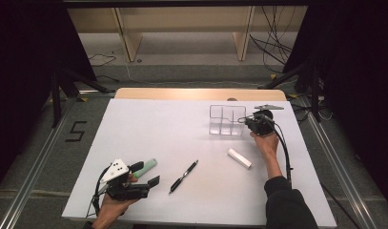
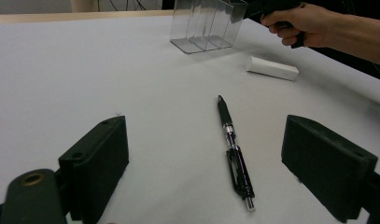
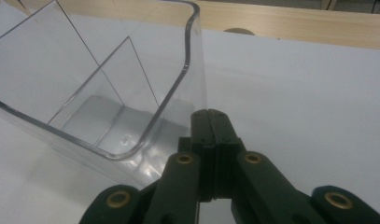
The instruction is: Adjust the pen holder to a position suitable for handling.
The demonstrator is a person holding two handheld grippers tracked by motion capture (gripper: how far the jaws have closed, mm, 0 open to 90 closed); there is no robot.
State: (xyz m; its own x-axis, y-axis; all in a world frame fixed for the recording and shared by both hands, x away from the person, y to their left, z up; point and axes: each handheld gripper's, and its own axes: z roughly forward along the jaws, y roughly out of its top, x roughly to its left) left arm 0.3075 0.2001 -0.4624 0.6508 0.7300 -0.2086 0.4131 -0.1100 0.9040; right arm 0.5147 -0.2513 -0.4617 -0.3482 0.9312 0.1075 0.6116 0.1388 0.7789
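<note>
right gripper [image 3: 211, 122] pressing jaws together, empty, beside clear organizer [image 1: 227, 119] | left gripper [image 2: 206, 158] sitting spread around pen [image 2: 234, 151] | organizer empty; pen, eraser [image 1: 239, 158], green marker [image 1: 145, 167] remaining

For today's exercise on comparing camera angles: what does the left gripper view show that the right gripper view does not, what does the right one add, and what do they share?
Left gripper view alone: the black pen lying between its open jaws, the white eraser, and the person's right hand by the organizer.

Right gripper view alone: the right gripper, jaws shut, beside the organizer's corner, and a close look into its compartments.

Both: the clear organizer on the white table.
</note>
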